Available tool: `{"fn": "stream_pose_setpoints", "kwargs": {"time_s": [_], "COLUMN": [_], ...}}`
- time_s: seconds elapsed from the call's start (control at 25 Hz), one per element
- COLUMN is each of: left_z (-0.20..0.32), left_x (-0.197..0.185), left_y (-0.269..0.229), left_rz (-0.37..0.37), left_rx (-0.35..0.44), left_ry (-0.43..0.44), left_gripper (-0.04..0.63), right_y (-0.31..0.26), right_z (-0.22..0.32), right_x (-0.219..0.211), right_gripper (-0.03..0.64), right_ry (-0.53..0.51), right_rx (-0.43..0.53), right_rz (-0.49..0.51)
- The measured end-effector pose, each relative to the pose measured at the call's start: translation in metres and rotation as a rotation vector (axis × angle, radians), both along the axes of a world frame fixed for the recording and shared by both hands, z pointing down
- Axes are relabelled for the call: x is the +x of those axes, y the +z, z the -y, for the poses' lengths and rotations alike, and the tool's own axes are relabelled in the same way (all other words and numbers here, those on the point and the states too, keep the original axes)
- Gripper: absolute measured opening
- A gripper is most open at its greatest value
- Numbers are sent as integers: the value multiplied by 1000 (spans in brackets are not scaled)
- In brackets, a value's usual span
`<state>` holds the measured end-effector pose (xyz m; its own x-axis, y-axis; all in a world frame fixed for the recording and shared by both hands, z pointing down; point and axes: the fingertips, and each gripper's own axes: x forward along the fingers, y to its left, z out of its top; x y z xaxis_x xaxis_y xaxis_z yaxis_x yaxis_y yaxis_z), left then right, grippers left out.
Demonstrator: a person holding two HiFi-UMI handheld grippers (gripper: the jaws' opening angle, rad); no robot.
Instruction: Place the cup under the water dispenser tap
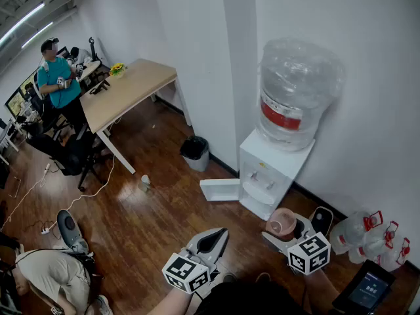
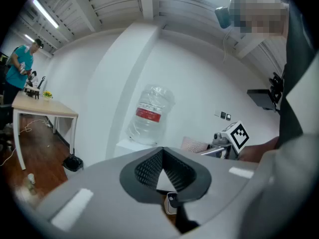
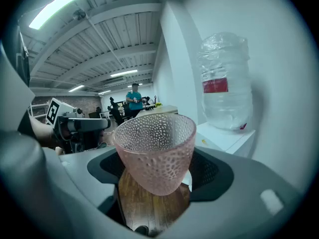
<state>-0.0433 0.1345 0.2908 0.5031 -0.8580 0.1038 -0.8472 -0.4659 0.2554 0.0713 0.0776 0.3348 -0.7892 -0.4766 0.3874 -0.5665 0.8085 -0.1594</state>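
My right gripper (image 1: 294, 226) is shut on a pink dimpled glass cup (image 1: 283, 220), which stands upright between its pads (image 3: 209, 171) above the wooden floor. In the right gripper view the cup (image 3: 155, 151) fills the middle. The white water dispenser (image 1: 272, 172) with its big clear bottle (image 1: 296, 94) stands against the wall just beyond the cup; its taps (image 1: 261, 174) are apart from the cup. My left gripper (image 1: 213, 239) hangs to the left of the right one, shut with nothing in it. The left gripper view shows the bottle (image 2: 149, 114) ahead and the cup (image 2: 194, 144) to the right.
A white panel (image 1: 220, 189) sticks out at the dispenser's foot, and a black bin (image 1: 195, 151) stands by the wall. Empty bottles (image 1: 371, 235) lie at the right. A wooden desk (image 1: 125, 90), a standing person (image 1: 58, 84) and a crouching person (image 1: 46, 274) are at the left.
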Motion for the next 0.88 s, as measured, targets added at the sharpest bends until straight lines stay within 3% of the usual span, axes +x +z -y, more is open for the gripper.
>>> {"fn": "stream_pose_setpoints", "kwargs": {"time_s": [0.2,0.56,0.88], "left_z": [4,25,76], "left_x": [-15,-41,-55], "left_y": [7,24,68], "left_rz": [44,59,95], "left_rx": [-12,-18,-84], "left_ry": [28,96,69], "left_gripper": [0,0,0], "right_y": [19,70,144], "right_z": [11,35,87], "right_x": [-17,-48,-74], "right_gripper": [379,379,379], "right_ry": [26,52,69], "right_rx": [-5,-25,-56], "right_rz": [-12,-21,-29]}}
